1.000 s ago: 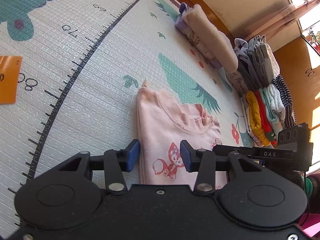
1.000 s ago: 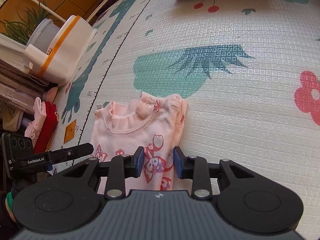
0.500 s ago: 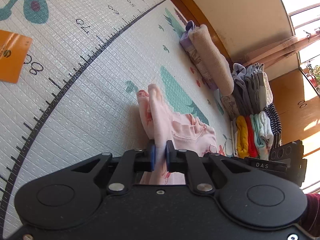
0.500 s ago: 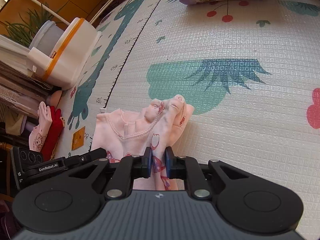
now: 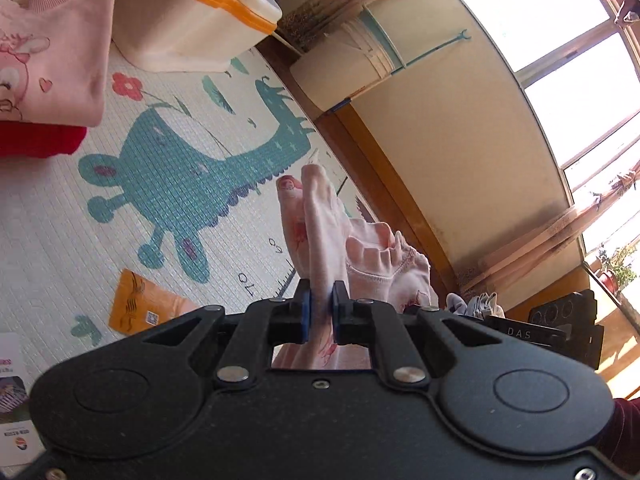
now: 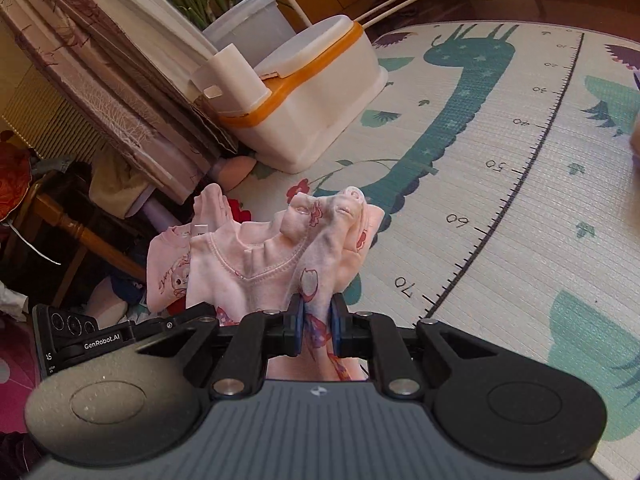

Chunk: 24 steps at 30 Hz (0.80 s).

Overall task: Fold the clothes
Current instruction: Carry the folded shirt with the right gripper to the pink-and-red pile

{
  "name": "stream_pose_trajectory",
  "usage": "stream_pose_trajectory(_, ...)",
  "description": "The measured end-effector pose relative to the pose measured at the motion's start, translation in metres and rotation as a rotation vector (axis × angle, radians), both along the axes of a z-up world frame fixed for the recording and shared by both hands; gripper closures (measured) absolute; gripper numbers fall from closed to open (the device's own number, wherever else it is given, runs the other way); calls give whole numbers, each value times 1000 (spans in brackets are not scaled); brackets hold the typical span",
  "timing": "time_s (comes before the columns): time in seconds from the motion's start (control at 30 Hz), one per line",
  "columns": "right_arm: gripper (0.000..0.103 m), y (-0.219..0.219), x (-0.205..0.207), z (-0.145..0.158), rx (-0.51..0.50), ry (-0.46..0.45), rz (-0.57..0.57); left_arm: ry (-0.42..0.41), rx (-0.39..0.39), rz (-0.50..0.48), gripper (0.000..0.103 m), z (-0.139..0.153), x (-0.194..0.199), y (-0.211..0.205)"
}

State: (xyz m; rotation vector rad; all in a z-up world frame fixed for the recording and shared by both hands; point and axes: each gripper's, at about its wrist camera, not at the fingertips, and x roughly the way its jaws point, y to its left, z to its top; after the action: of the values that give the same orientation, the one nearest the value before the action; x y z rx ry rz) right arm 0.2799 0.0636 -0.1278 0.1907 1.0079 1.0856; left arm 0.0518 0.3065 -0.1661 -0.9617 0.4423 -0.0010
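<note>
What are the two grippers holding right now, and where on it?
Both hold the pink printed child's top: the left gripper pinches one folded side edge, the right gripper the other, neckline between them.

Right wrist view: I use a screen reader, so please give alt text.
The right tool is shut on a bunched pale pink printed cotton top, lifted above a white foam play mat with a teal giraffe. A white plastic bin with an orange rim stands behind.

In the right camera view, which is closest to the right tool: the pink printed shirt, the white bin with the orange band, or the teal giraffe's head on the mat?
1. Pink printed shirt, clamped in the right tool.
2. White plastic bin with orange band, up and left.
3. Teal giraffe's head, at the mat's far end.
</note>
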Motion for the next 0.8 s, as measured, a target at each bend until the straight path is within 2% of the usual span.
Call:
stream_pose_trajectory(0.2, 88, 126, -2, 24, 90, -7, 170, -20, 17, 214, 96, 24, -53, 82)
stream_pose_trajectory(0.4, 88, 220, -8, 24, 146, 12, 282, -36, 27, 387, 96, 38, -91, 152)
stream_pose_trajectory(0.6, 88, 273, -3, 12, 149, 25, 308, -40, 20, 467, 96, 31, -95, 185)
stream_pose_trajectory(0.8, 88, 300, 11, -13, 133, 80, 266, 4, -11, 503, 96, 7, -87, 215)
